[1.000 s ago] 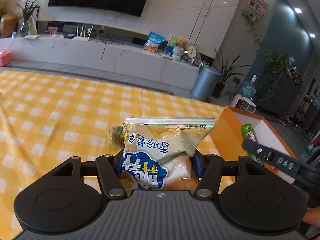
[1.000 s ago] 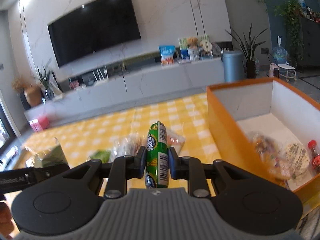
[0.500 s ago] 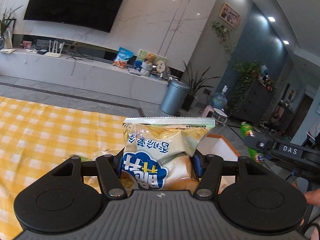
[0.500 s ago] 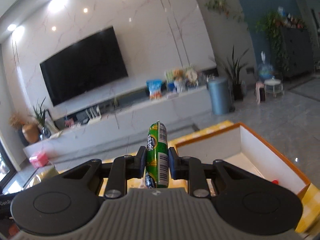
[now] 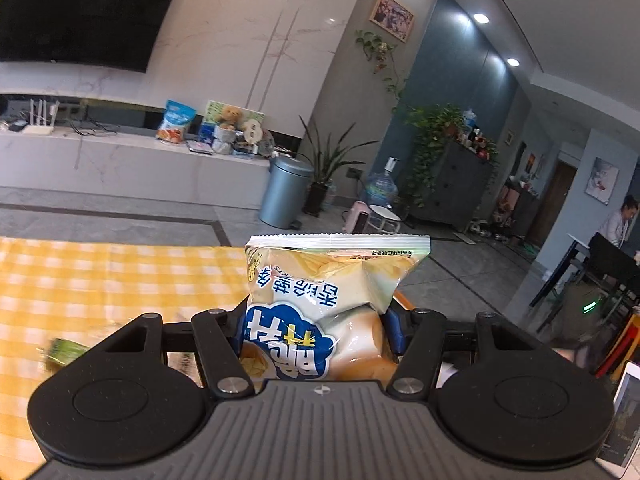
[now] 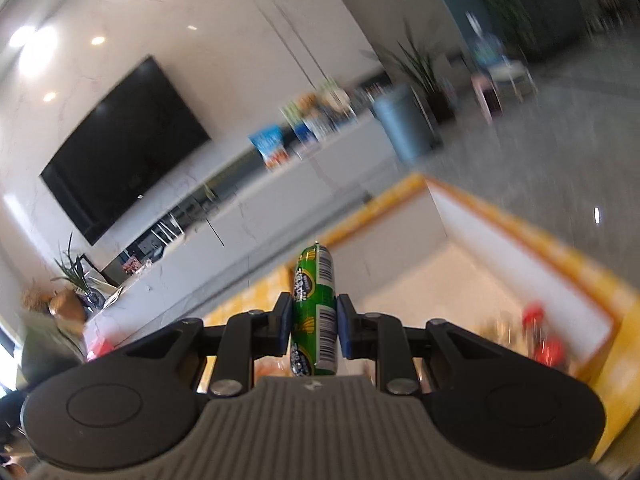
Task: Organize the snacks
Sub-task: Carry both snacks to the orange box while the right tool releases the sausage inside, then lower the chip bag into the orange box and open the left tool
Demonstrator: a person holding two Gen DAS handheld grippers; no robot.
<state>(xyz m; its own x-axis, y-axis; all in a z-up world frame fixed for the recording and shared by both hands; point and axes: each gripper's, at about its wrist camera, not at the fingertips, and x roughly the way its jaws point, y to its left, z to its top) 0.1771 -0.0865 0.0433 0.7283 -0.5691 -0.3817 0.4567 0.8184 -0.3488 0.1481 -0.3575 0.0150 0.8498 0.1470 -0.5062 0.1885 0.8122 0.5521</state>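
holding two snacks above the table and box

listing item one: chip bag (image 5: 332, 304), pale yellow and cream, crimped silver-green top seal, blue cloud-shaped panel with white and yellow chinese characters, printing upside down to the camera, smaller blue characters above it; text not legible enough to name a brand. clamped at its lower half by left gripper (image 5: 316, 334), blue pads pressed into both sides, bag upright and puffed. held over the edge of yellow checked tablecloth (image 5: 100, 280), clear of its surface. small green packet (image 5: 64, 350) lying on the cloth at lower left, blurred.

listing item two: green sausage-shaped snack (image 6: 315, 308), glossy wrapper, yellow markings, white barcode strip down one side, dark round logo near the base, lettering unreadable. pinched upright between the blue pads of right gripper (image 6: 314, 322). held above orange box (image 6: 500, 216) with white inner walls; red-capped items (image 6: 540, 336) blurred inside at right.
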